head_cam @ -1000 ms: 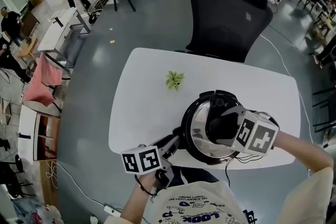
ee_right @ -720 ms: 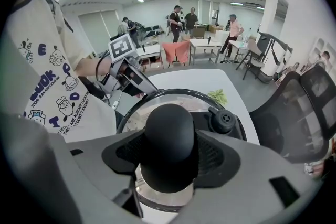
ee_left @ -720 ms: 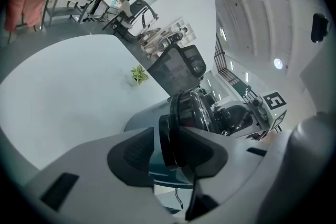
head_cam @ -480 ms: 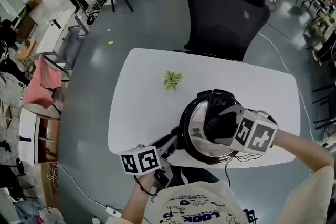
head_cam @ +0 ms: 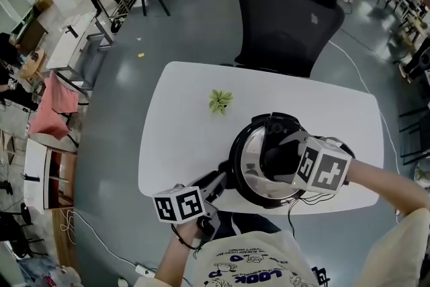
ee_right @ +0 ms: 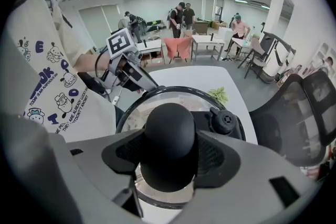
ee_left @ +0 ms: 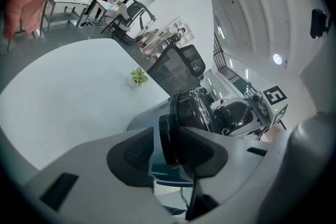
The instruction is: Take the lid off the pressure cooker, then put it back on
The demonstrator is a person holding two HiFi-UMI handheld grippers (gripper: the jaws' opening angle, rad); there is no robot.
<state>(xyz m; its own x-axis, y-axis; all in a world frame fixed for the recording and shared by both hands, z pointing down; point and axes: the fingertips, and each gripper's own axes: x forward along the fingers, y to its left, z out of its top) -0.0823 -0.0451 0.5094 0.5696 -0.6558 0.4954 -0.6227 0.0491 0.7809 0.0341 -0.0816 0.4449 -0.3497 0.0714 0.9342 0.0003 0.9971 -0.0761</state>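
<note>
While both grippers are on the pot, the head view shows the pressure cooker (head_cam: pixel 236 178) on the near right part of the white table (head_cam: pixel 181 138), close to the near edge. Its lid (head_cam: pixel 252 156) lies flat on the pot with the black knob (head_cam: pixel 271 159) pointing up. The long black handle (head_cam: pixel 227 176) runs level from the pot's wall toward the near left, and that is the cooker's long axis. The right gripper (head_cam: pixel 281 159) comes down steeply over the lid, and the left gripper (head_cam: pixel 218 186) reaches in from the near left, in line with the handle. A small green plant (head_cam: pixel 220 101) stands further back on the table, well apart from the pot, and a black office chair (head_cam: pixel 289 17) is at the far edge.

Left gripper view: the round end of the handle sits between the two jaws with both pads against it — clamped on the handle. The pot body lies beyond the handle. The handle's axis points straight along the jaws toward the pot.

Right gripper view: the knob fills the gap between the jaws and both pads press its sides — a firm grasp on the knob. The steel lid rings it below, seated on the rim, with no gap that I can make out. A small black valve (ee_right: pixel 227 120) stands on the lid just right of the knob.
</note>
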